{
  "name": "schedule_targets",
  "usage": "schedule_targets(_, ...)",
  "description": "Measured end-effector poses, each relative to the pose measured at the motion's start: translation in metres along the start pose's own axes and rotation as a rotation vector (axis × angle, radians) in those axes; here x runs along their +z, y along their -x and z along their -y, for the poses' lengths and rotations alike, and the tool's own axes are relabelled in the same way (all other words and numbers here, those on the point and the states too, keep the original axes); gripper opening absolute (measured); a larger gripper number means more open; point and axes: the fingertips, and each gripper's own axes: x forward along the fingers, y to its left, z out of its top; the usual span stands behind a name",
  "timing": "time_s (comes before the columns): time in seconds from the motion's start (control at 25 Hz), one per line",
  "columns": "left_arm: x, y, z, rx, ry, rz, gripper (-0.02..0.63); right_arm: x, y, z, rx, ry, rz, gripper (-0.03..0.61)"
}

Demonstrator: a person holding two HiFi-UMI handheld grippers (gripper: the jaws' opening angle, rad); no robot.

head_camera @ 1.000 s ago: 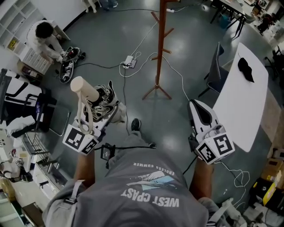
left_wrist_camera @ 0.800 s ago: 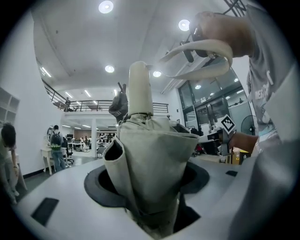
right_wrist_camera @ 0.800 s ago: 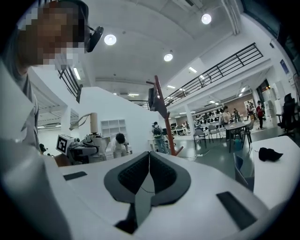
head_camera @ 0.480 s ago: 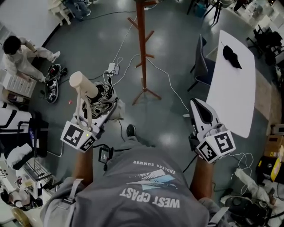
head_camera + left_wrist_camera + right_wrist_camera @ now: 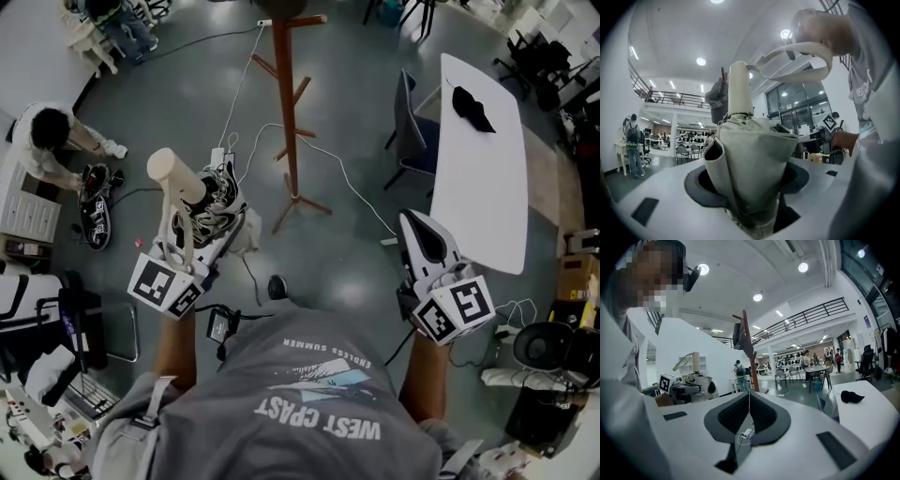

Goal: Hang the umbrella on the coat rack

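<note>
The umbrella (image 5: 750, 159) is clamped between the wide-set jaws of the left gripper (image 5: 214, 230) and held upright, handle uppermost, with the gripper pointed level. The right gripper (image 5: 422, 239) is held out alongside, its jaws closed on nothing. The rack (image 5: 289, 112) is seen ahead, well apart.

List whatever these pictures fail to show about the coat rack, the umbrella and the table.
- Coat rack: top cut off by the head view's upper edge.
- Umbrella: lower end hidden by its own folds, left gripper view.
- Dark item on the white table: too small to identify, head view.
- Dark shape at the rack's top: too small to identify, right gripper view.
</note>
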Motion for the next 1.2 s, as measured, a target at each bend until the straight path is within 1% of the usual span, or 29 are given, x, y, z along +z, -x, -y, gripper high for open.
schedule_targets(0.2,-0.013,-0.003,-0.020,-0.045,0.006,-0.005,0.295,-0.014,-0.007,-0.008,-0.052,-0.015,-0.002,0.030)
schedule_targets(0.32,-0.006,-0.018,-0.046,-0.076,0.017,-0.021,0.295,-0.002,-0.026,-0.003,-0.088,-0.028,-0.019,0.030)
schedule_targets(0.44,0.001,-0.032,-0.066,-0.098,0.007,-0.016,0.295,0.011,-0.039,0.000,-0.116,-0.020,-0.015,0.031)
schedule_targets(0.68,-0.001,-0.046,-0.085,-0.127,0.009,0.015,0.295,0.011,-0.052,-0.010,-0.144,-0.004,-0.021,0.031)
schedule_targets(0.84,0.002,-0.059,-0.092,-0.132,0.000,0.030,0.295,0.011,-0.056,-0.012,-0.150,0.001,-0.024,0.030)
schedule_targets(1.0,0.002,-0.063,-0.102,-0.113,-0.001,0.037,0.295,0.005,-0.064,-0.014,-0.145,-0.002,-0.040,0.030)
schedule_targets(1.2,0.000,-0.082,-0.109,-0.084,-0.001,0.029,0.295,0.008,-0.082,0.004,-0.113,-0.007,-0.041,0.030)
